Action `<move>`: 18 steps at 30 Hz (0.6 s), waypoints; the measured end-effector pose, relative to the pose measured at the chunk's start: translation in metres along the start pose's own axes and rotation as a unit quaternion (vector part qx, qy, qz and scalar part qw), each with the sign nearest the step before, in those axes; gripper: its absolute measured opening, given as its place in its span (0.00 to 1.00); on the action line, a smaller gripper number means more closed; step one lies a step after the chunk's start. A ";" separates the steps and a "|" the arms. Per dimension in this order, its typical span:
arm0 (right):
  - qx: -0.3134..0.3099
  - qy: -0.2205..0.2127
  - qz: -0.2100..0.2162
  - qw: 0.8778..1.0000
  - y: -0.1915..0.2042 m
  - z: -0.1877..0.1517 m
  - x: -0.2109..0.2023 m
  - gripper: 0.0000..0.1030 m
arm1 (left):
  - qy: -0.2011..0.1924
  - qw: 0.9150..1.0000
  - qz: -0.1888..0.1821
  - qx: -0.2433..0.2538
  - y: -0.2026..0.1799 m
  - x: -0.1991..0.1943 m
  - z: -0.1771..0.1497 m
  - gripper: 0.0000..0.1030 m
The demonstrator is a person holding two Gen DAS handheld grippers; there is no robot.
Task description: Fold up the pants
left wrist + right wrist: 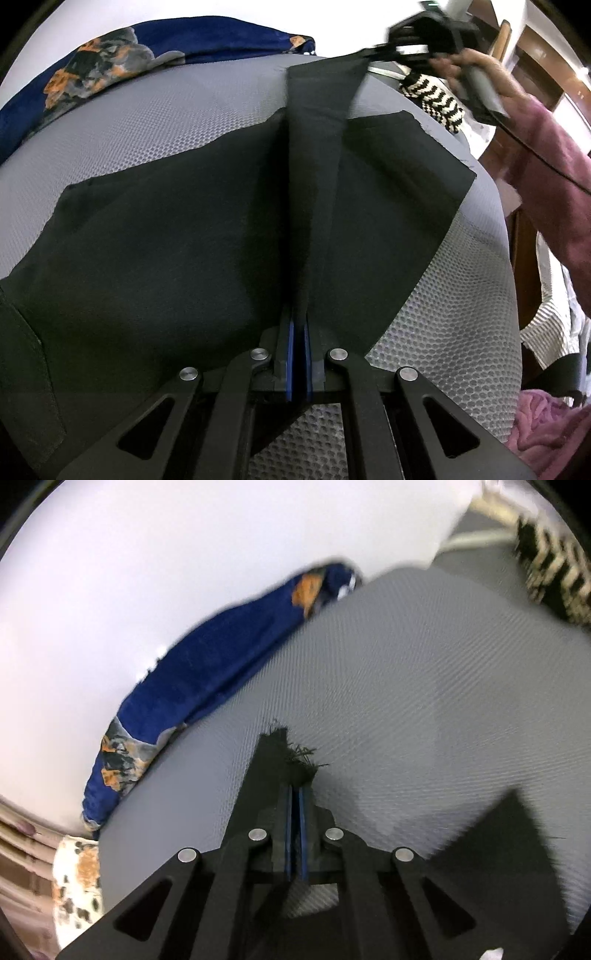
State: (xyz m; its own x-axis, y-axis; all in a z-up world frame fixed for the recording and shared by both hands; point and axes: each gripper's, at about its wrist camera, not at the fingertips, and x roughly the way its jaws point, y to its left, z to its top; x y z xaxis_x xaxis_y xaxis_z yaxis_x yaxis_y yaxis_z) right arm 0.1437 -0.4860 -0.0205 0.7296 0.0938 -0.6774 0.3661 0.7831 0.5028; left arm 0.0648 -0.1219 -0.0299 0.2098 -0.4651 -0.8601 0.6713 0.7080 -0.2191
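Black pants [166,236] lie spread on a grey mesh-textured surface [155,122]. My left gripper [298,321] is shut on a raised fold of the pants near the camera. That fold runs as a taut ridge up to my right gripper [384,50], held above the far edge and shut on the other end. In the right wrist view my right gripper [295,790] is shut on a frayed black hem corner [284,757] above the grey surface [406,672]. Another dark part of the pants [506,842] lies at lower right.
A blue patterned blanket [110,59] lies along the far left edge, and it also shows in the right wrist view [207,672]. A black-and-white zigzag cloth [432,98] sits at the far right corner. Pink fabric [543,413] and a striped cloth [546,332] lie off the right edge.
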 end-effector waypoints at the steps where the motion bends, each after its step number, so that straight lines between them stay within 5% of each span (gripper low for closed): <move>1: -0.003 -0.009 -0.005 1.000 -0.003 -0.003 -0.013 0.03 | -0.001 1.000 0.000 0.004 -0.002 -0.001 0.000 0.04; 9: 0.072 -0.039 -0.104 0.991 -0.098 -0.070 -0.115 0.03 | -0.003 0.997 0.017 0.075 -0.026 0.000 -0.003 0.05; 18: 0.129 0.003 -0.156 0.979 -0.164 -0.130 -0.094 0.02 | 0.020 0.990 0.044 0.129 -0.036 0.013 -0.007 0.05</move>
State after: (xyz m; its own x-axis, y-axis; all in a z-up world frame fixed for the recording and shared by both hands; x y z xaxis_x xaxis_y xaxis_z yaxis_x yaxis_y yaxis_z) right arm -0.0602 -0.5430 -0.1091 0.5564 -0.1203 -0.8222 0.7047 0.5926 0.3902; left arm 0.0378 -0.1497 -0.0361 0.2502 -0.3831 -0.8892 0.8123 0.5828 -0.0225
